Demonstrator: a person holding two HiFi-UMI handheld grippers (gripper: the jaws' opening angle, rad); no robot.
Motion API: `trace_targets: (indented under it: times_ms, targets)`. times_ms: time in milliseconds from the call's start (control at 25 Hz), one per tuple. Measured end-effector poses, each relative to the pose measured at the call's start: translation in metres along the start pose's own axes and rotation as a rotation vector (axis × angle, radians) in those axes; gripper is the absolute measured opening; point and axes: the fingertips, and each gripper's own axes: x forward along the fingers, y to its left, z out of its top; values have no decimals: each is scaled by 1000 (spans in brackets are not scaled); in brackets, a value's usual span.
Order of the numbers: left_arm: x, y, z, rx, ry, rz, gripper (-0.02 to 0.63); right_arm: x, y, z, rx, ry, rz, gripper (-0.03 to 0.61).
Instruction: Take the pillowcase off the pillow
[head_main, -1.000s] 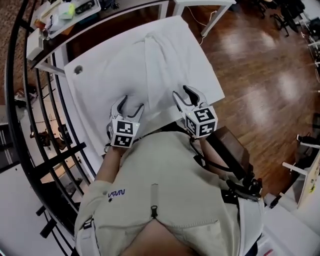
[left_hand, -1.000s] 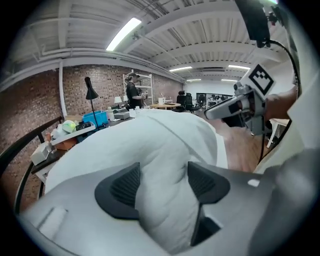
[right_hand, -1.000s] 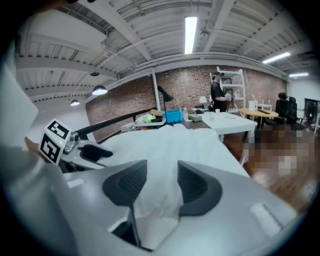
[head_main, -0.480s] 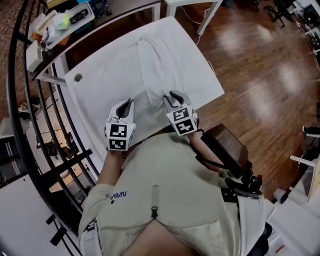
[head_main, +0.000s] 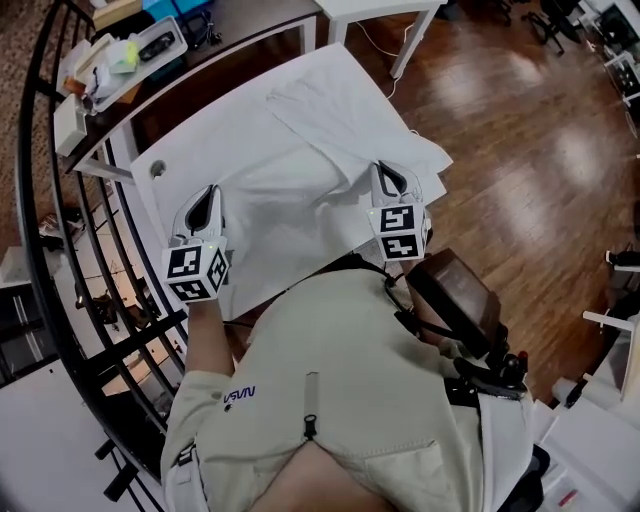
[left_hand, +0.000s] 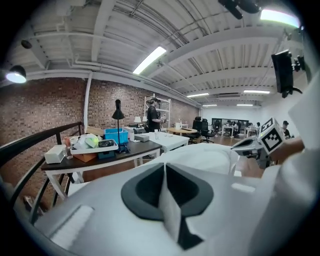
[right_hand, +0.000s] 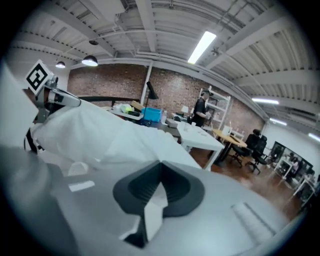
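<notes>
Standing at the white table's (head_main: 185, 135) near edge, the person stretches the white pillowcase (head_main: 300, 190) across its middle. The left gripper (head_main: 207, 197) is clamped on a fold by the left edge. The right gripper (head_main: 392, 180), its jaws just closed, pinches a fold at the near right corner.

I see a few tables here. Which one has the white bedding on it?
The big white table before the person: the pillowcase lies on it. The dark desk beyond carries small clutter; the other white table is barely in view.
</notes>
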Motion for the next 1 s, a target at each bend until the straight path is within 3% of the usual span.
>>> trace_targets:
  times_ms: [160, 360, 520, 800, 880, 1000]
  targets:
    - [-4, -7, -33, -65, 45, -25, 15, 7, -17, -42, 3, 108, -42, 6]
    - [1, -35, -87, -128, 125, -57, 17, 16, -10, -103, 82, 262, 12, 6]
    - [7, -47, -103, -117, 149, -77, 18, 20, -4, -122, 147, 295, 58, 6]
    - [5, -68, -89, -1, 164, -151, 83, 10, -5, -118, 138, 321, 181, 47]
    - [1, -74, -71, 13, 132, -165, 110, 3, -1, -106, 115, 322, 244, 119]
    - [-3, -82, -36, 21, 33, -185, 114, -6, 7, -77, 101, 287, 354, 135]
